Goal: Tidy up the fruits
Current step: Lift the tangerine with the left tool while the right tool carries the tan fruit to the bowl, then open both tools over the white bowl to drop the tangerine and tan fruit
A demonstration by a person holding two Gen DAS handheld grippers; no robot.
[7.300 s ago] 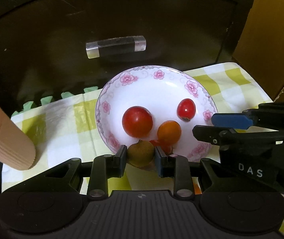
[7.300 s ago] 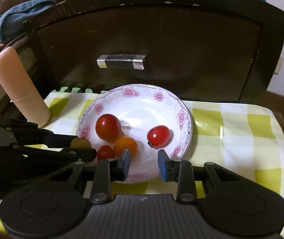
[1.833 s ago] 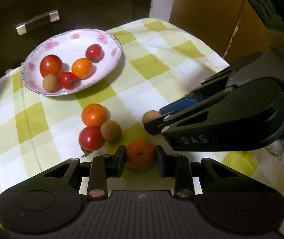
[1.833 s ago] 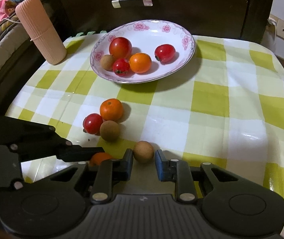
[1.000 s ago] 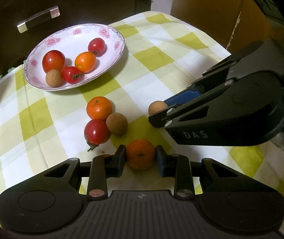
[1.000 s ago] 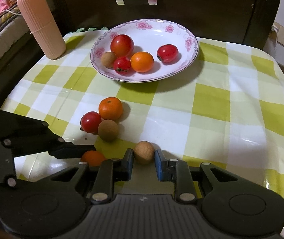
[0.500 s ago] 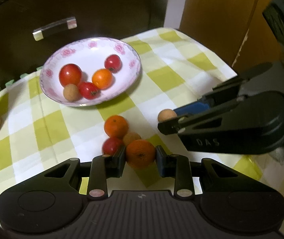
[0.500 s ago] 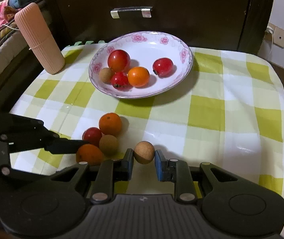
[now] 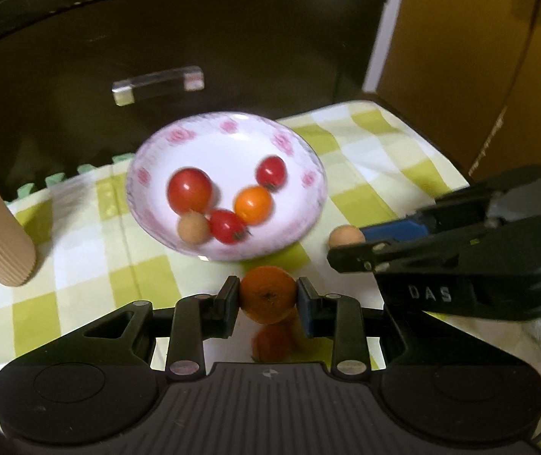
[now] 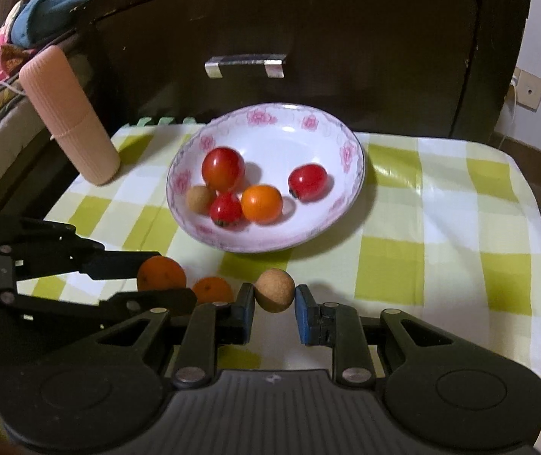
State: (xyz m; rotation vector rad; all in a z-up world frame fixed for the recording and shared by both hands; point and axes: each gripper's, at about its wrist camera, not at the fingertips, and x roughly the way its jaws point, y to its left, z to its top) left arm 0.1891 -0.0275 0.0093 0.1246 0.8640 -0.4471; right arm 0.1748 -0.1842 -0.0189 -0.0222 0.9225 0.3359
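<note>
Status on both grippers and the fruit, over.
Left gripper shut on mandarin. Right gripper shut on longan. Plate ahead, five fruits in it; path clear.

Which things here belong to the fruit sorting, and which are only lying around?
Belong to the job:
- plate with five fruits
- orange in left hand-held gripper
- tan fruit in right hand-held gripper
- second orange on the cloth

Just lying about:
- pink ribbed cup
- dark cabinet
- clothes pile

The left gripper clamps an orange between its pads — the right gripper pinches a tan fruit, both held side by side.
</note>
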